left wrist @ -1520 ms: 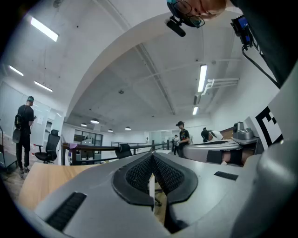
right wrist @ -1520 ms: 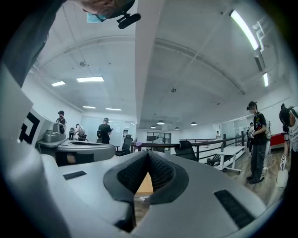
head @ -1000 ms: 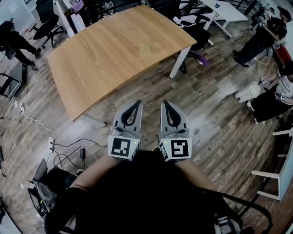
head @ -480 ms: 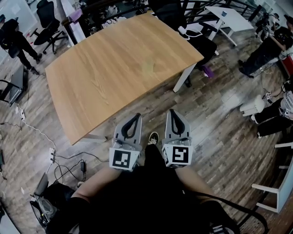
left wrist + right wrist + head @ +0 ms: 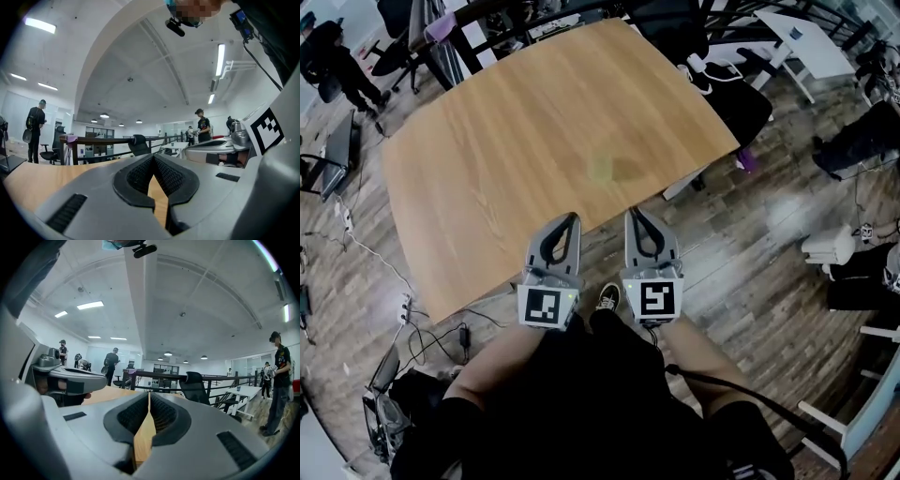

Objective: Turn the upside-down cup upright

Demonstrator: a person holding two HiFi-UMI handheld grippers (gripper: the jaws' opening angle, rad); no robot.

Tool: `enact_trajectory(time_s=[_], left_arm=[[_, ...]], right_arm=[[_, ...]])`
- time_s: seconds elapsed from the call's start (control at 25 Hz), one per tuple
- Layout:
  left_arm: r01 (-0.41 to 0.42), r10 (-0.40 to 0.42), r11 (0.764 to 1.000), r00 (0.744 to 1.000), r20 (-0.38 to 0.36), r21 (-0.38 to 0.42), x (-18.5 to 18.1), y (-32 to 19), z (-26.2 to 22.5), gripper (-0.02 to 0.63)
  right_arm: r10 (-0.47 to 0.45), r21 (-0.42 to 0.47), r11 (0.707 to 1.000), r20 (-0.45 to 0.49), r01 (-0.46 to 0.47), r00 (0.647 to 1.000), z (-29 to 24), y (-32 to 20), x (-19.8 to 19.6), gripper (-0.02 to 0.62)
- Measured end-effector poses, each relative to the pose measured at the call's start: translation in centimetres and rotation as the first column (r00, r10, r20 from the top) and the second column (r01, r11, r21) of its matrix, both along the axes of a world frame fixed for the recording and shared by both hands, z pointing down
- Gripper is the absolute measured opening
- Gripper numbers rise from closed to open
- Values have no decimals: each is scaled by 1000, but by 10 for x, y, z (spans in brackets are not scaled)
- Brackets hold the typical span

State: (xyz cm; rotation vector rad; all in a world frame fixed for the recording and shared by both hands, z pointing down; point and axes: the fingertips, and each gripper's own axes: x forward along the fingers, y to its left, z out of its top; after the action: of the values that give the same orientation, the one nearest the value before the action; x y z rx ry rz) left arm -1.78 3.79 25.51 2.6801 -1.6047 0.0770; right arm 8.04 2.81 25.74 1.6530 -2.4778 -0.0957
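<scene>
A small pale yellow-green cup stands on the wooden table, a little beyond its near edge; it is too faint to tell which way up it is. My left gripper and right gripper are held side by side and point level at the table's near edge, short of the cup. Both are shut with nothing between the jaws. In the left gripper view the closed fingertips meet over the tabletop. The right gripper view shows the same shut jaws; the cup is hidden in both gripper views.
A black office chair stands at the table's right side, and a white table behind it. Cables and a power strip lie on the wooden floor at left. People stand at the far left and sit at the right.
The person has walked toward the table. Both shut grippers, earlier over the floor, now reach its near edge, and the cup sits closer in view.
</scene>
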Motion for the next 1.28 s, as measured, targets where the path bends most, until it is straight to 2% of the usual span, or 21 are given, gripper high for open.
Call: enact_trajectory(time_s=[0.24, 0.48, 0.52, 0.56, 0.6, 0.8, 0.92, 1.08, 1.28], left_arm=[[5, -4, 999, 1000, 10, -52, -4, -76, 45, 8], [-4, 8, 997, 999, 52, -83, -3, -142, 101, 9], [4, 0, 996, 999, 44, -89, -3, -152, 111, 9], [13, -10, 995, 999, 36, -98, -5, -161, 121, 9], [21, -18, 994, 999, 28, -108, -7, -169, 131, 9], [47, -44, 990, 999, 26, -134, -23, -196, 177, 9], [63, -56, 987, 997, 51, -148, -26, -193, 195, 9], [44, -29, 987, 995, 94, -157, -23, -190, 212, 9], [31, -17, 989, 995, 102, -142, -21, -191, 220, 9]], right_arm=[[2, -87, 996, 34, 1, 999, 49, -72, -16, 14], [9, -196, 981, 56, 2, 998, 115, -136, -27, 17], [-4, -206, 979, 59, 16, 998, 125, -145, -30, 53], [-21, -214, 976, 62, 34, 998, 134, -153, -33, 135], [-38, -219, 974, 64, 51, 997, 144, -162, -37, 191], [-81, -233, 969, 26, 85, 996, 189, -203, -48, 294], [-106, -238, 965, 31, 111, 994, 200, -217, -52, 307], [-149, -245, 957, 36, 153, 988, 204, -232, -63, 307], [-174, -275, 948, -35, 157, 984, 218, -241, -69, 305]])
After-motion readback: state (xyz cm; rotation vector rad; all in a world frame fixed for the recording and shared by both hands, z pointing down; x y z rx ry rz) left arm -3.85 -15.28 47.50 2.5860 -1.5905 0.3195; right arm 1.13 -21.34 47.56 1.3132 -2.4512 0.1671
